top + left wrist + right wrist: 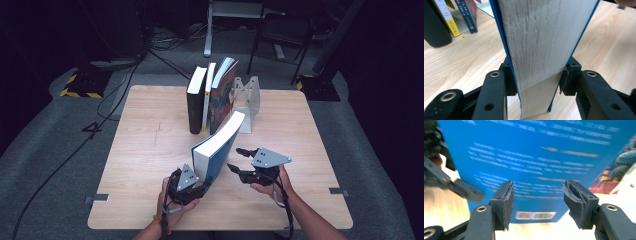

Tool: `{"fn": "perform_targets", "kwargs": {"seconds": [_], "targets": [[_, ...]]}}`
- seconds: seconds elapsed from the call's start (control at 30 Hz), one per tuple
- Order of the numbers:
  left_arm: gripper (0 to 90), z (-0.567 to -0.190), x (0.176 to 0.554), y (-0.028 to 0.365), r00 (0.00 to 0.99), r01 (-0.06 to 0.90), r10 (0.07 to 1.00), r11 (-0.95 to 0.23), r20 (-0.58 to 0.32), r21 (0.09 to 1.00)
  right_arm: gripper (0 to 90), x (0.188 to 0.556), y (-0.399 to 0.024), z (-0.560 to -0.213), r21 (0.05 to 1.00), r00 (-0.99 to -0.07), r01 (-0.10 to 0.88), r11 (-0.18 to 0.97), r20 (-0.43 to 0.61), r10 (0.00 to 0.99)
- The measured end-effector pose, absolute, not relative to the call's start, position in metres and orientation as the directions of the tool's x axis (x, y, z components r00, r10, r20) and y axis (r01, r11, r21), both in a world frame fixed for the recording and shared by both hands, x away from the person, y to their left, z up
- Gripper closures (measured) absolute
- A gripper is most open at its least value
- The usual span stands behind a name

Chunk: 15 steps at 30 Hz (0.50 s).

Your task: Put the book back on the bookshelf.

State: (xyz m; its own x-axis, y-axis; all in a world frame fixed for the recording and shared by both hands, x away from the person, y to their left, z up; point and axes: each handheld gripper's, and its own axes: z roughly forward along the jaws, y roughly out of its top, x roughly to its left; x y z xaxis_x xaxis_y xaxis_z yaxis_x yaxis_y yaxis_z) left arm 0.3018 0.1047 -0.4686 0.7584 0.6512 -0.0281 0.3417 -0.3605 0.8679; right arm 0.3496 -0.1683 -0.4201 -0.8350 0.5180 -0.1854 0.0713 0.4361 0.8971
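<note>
In the high view, the blue book (218, 146) stands tilted on the wooden table (150, 150), near the centre, toward 6 o'clock from the row of books (210, 95). The left gripper (200, 186) clamps its near corner. The right gripper (237, 159) hangs at the book's 3 o'clock, apart.

In the left gripper view, both pads press the blue book (541, 50).

In the right gripper view, the jaws stand apart with nothing between, facing the book's back cover (536, 157).

left gripper (204, 184): low near the table edge, jaws pressed on a thick blue book (216, 150) | right gripper (237, 159): beside it, jaws apart, nothing held, pointed left
</note>
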Motion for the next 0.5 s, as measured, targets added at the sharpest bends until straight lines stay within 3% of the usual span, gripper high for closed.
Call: {"fn": "perform_targets", "kwargs": {"seconds": [0.27,0.5], "targets": [[57.8,-0.468,0.3,0.116,0.851,0.31,0.521,-0.395,-0.066,0.865,38.2,0.342,-0.187,-0.412,0.884,-0.831,0.052,0.464,-0.22,0.512],[55.4,-0.469,0.296,0.097,0.899,0.291,0.426,-0.403,-0.104,0.868,36.1,0.335,-0.215,-0.416,0.888,-0.847,0.102,0.449,-0.16,0.507]]}}
